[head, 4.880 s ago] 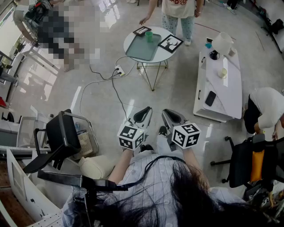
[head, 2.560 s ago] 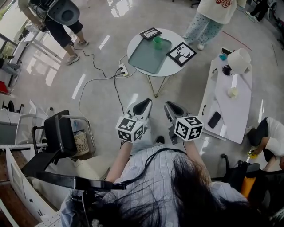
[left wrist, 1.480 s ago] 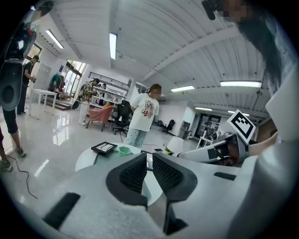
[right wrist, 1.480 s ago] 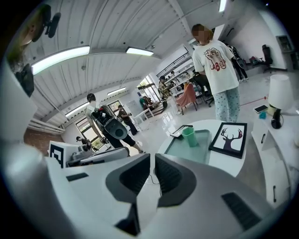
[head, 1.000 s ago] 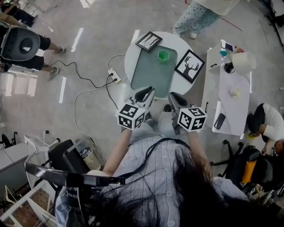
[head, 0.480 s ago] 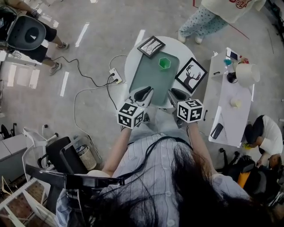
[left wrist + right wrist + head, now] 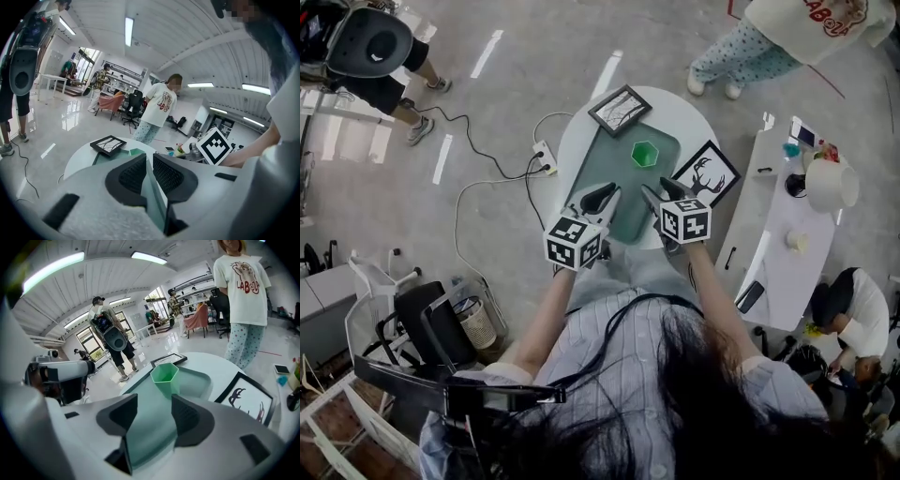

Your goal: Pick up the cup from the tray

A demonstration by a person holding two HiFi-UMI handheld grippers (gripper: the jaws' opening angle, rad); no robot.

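Right gripper (image 7: 661, 190): jaws are opening, now moderately apart, with nothing between the pads. Through the gap its own view shows only the tray (image 7: 199, 380) surface. It hovers over the near right part of the tray, pointed at the cup (image 7: 165, 376), which stands ahead of the tips and apart from them.

Left gripper (image 7: 602, 195): jaws drawn together to a thin slit, nothing held. It is over the near left part of the tray, just beside the right gripper.

Cup (image 7: 645, 154): green, six-sided, upright and open-topped. It stands in the far half of the tray (image 7: 605, 173), nearer the right edge.

Tray lies on a round white table (image 7: 680, 112). One picture frame (image 7: 620, 110) lies at the tray's far end, and a second frame (image 7: 705, 174), with a deer print, lies to its right.

Bystander in patterned trousers (image 7: 741, 58) stands beyond the table.
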